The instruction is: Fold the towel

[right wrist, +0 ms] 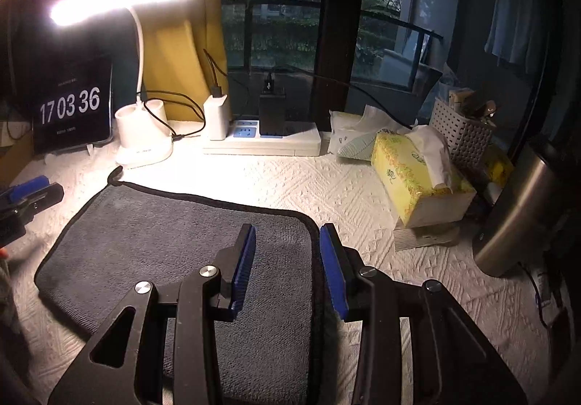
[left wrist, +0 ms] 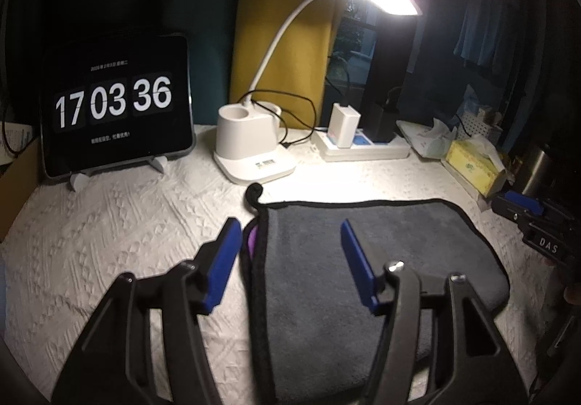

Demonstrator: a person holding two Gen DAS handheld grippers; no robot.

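A grey towel [left wrist: 381,252] with black edging lies folded flat on the white textured table cover; a purple layer peeks out at its left edge. It also shows in the right wrist view [right wrist: 163,241]. My left gripper [left wrist: 290,230] is open, its blue fingers straddling the towel's left edge just above it. My right gripper [right wrist: 287,234] is open, its fingers straddling the towel's right edge. The right gripper also shows at the far right of the left wrist view [left wrist: 523,205]; the left gripper shows at the left edge of the right wrist view [right wrist: 29,190].
At the back stand a tablet clock [left wrist: 116,103], a lit white desk lamp [left wrist: 250,143], a power strip with chargers [left wrist: 363,147], and a yellow tissue box [right wrist: 417,179]. A steel flask [right wrist: 523,209] and a white basket [right wrist: 461,132] are at the right.
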